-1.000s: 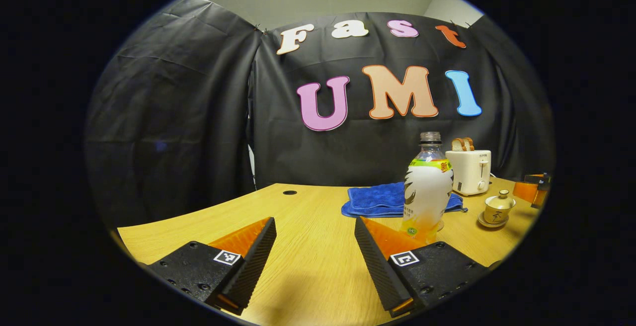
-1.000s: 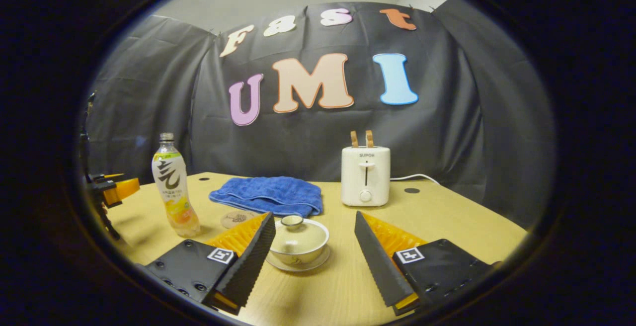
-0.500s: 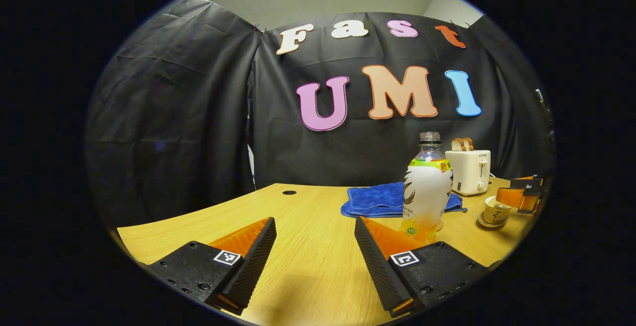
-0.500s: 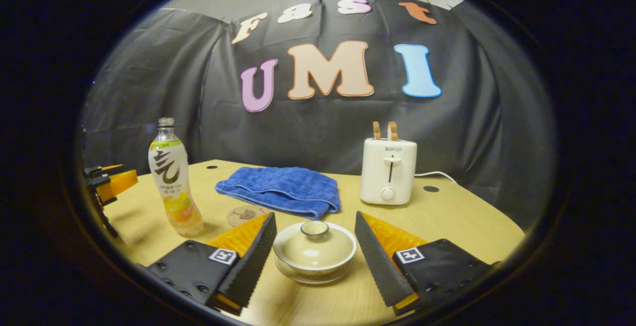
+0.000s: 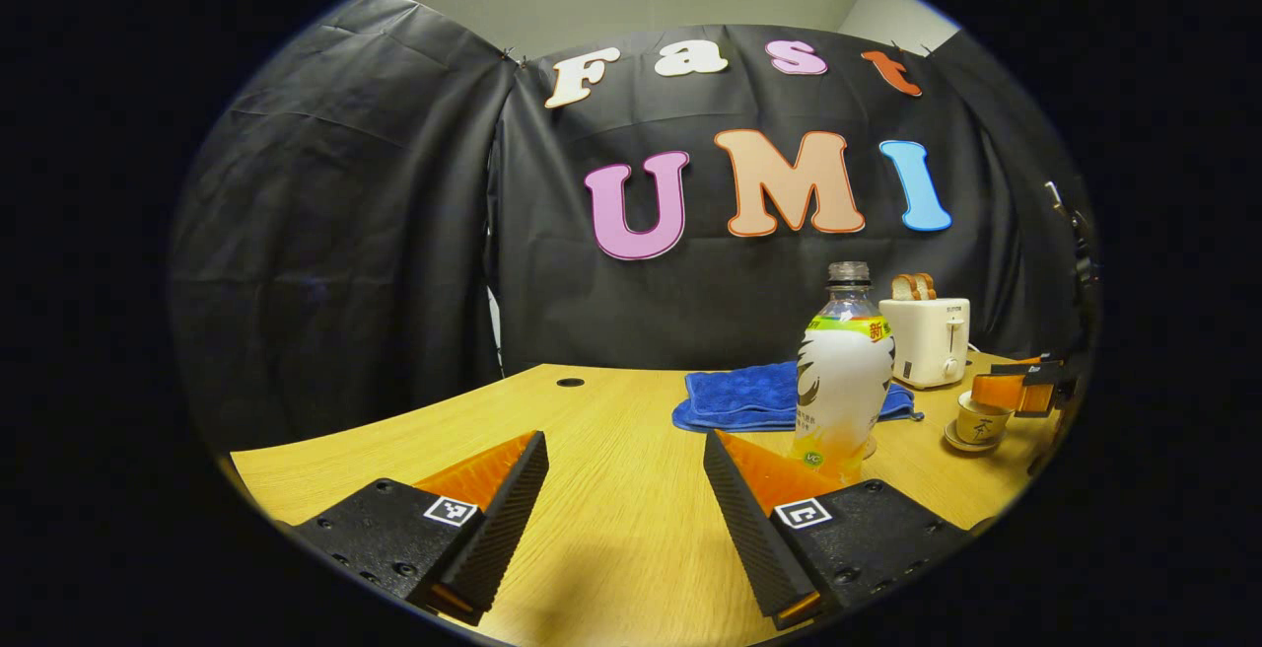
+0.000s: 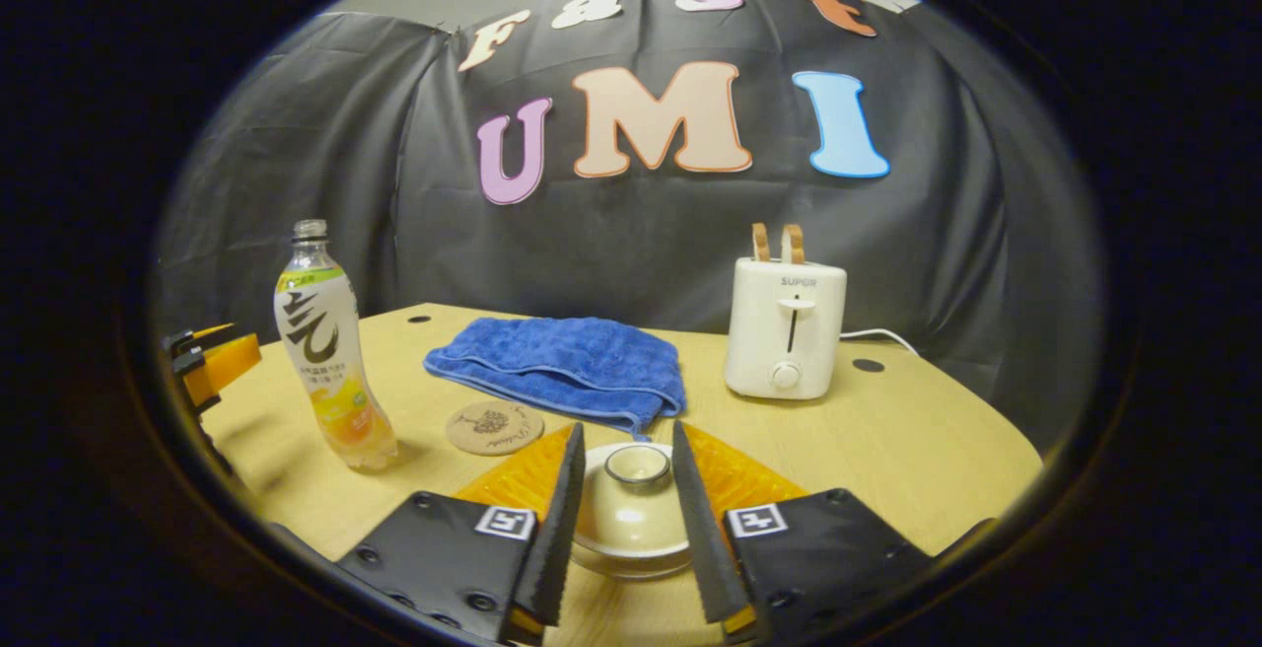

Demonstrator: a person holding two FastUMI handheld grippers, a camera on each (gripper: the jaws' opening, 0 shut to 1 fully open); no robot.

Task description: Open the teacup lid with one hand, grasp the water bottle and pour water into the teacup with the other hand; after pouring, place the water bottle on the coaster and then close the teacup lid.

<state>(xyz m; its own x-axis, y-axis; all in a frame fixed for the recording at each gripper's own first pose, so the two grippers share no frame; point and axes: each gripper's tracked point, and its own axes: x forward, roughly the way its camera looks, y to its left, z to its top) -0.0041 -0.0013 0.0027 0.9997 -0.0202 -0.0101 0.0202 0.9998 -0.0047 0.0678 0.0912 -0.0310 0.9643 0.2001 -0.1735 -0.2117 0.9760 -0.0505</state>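
In the right gripper view, the cream teacup (image 6: 631, 539) stands on its saucer with its lid (image 6: 638, 467) on. My right gripper (image 6: 628, 427) straddles the lid's knob; its jaws are narrowed to slim gaps on both sides and I count it open. From the left gripper view, that same gripper (image 5: 1020, 389) hangs over the teacup (image 5: 979, 423). The water bottle (image 5: 838, 381) stands upright, just right of and beyond my open, empty left gripper (image 5: 624, 440). The bottle (image 6: 325, 351) also shows beside the round coaster (image 6: 493, 427).
A folded blue towel (image 6: 562, 361) lies behind the coaster and cup. A white toaster (image 6: 786, 326) with bread in it stands at the back right, its cord trailing off. The wooden table (image 5: 611, 529) has bare room in front of the left gripper.
The right gripper moved forward and down over the teacup, and its jaws closed in from wide open to flank the lid knob. The left gripper stayed put.
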